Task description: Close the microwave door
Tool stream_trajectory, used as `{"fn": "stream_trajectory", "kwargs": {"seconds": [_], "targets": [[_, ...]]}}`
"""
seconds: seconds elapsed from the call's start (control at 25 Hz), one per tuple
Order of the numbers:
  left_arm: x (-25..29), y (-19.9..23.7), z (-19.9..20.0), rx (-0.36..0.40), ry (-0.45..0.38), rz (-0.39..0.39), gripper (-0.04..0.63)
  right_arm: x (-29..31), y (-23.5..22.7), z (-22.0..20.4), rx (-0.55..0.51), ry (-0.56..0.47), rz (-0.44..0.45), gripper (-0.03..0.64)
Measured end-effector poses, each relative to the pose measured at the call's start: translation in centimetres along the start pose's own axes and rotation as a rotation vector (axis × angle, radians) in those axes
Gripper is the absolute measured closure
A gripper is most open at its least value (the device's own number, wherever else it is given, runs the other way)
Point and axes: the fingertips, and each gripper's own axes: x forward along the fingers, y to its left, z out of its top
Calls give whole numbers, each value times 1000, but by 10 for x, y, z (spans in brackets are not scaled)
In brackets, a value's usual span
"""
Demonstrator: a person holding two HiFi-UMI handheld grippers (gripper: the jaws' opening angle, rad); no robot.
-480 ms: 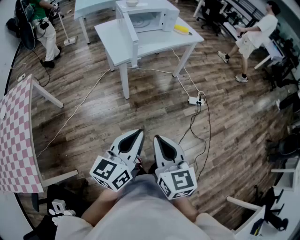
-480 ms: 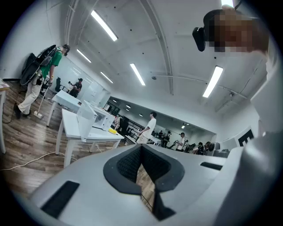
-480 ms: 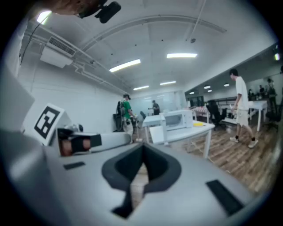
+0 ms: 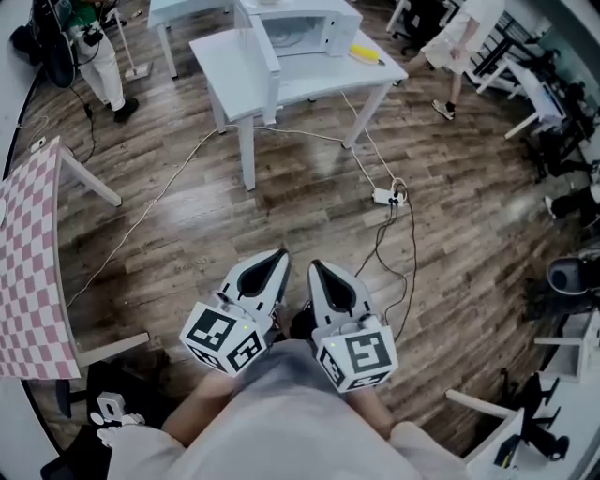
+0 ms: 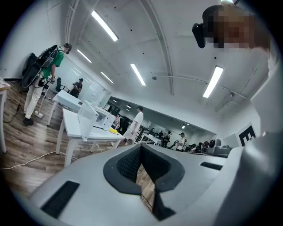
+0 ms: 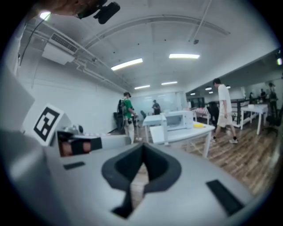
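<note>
The person is holding both grippers low and close to the body, well apart from the work, probably because the reach has not begun. The white hand-held left gripper (image 4: 277, 262) and its twin, the right gripper (image 4: 317, 272), are each showing jaws pressed together on nothing, which would suit pushing rather than grasping. The white box-shaped microwave (image 4: 309, 26) is sitting at the far edge of the white rectangular table (image 4: 220, 70), and its white door (image 4: 265, 70) is standing swung out toward the near edge, waiting to be pushed. A small yellow object (image 4: 364, 54) is lying near the right edge.
</note>
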Motion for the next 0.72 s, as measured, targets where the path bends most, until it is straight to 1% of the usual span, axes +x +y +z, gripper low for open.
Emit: {"fn": "stream_trajectory", "kwargs": {"seconds": [0.12, 0.24, 0.36, 0.52, 0.72], "targets": [[0, -1, -1, -4, 3, -5, 581, -1, -1, 1, 23, -8, 2, 594], [2, -2, -1, 15, 13, -3, 581, 0, -2, 2, 36, -15, 5, 594], [6, 1, 1, 25, 15, 9, 582, 5, -5, 5, 45, -24, 11, 594], [12, 9, 4, 27, -2, 35, 583, 15, -10, 6, 47, -26, 26, 594], [32, 17, 8, 27, -2, 47, 581, 28, -27, 9, 55, -21, 38, 594]]}}
